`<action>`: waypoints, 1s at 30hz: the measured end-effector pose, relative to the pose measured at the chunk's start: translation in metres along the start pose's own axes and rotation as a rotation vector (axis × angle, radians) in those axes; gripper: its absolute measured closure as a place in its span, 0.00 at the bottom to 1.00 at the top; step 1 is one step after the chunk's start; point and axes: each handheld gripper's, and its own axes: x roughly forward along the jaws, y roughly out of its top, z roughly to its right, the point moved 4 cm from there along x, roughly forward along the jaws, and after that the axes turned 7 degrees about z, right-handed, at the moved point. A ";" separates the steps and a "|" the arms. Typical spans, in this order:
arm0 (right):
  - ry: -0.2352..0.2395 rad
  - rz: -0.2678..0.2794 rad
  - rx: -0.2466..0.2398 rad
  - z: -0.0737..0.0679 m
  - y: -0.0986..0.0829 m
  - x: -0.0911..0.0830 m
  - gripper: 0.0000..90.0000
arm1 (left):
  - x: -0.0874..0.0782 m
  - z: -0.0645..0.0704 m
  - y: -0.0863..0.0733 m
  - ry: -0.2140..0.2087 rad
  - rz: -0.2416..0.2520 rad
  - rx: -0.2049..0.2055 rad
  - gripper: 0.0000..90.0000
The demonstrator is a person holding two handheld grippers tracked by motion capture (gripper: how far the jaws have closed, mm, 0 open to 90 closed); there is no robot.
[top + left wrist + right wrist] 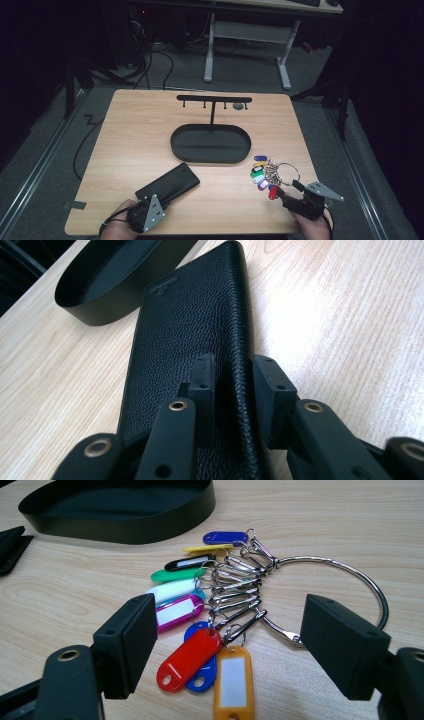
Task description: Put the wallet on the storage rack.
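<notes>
Left first: left gripper (162,204) sits at the near left edge of the wooden table (130,145), held by a hand (120,227). Its jaws are clamped onto the near end of a black leather wallet (167,184); the left gripper view shows the wallet (190,350) pinched between the two pads, pebbled grain, small embossed mark near its far end. Wallet lies flat, angled away toward the far right, its far corner near the tray but apart from it.

Centre: black oval tray (210,143) with a low wall, a thin post rising from its far side to a black crossbar with hooks (214,99).

Right: key ring (285,171), a big metal loop with clips and coloured plastic tags (261,176), lies on the table just right of the tray's near right end. Tags in the right gripper view (190,657): blue, yellow, black, green, white, purple, red, orange.

Near right: right gripper (286,189) held by a hand (312,225), jaws spread wide, nothing between them; pads sit either side of the ring's near portion in the right gripper view (227,645), just short of the tags.
</notes>
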 end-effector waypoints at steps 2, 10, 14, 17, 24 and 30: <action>-0.001 0.001 0.002 0.000 0.000 0.000 0.26 | -0.001 -0.001 0.001 0.004 0.009 -0.002 0.82; -0.003 0.001 0.003 0.000 0.000 -0.001 0.26 | -0.005 -0.003 0.002 0.017 0.031 -0.010 0.85; -0.002 0.003 -0.001 0.000 0.001 -0.001 0.26 | -0.007 -0.005 0.003 0.023 0.043 -0.025 0.86; -0.003 0.003 0.001 0.000 0.001 -0.001 0.26 | -0.008 -0.007 0.004 0.029 0.053 -0.033 0.86; -0.003 0.002 0.000 0.000 0.001 -0.001 0.26 | -0.012 -0.012 0.005 0.040 0.083 -0.069 0.88; -0.004 0.001 -0.001 0.000 0.000 -0.001 0.26 | -0.015 -0.016 0.006 0.042 0.101 -0.099 0.88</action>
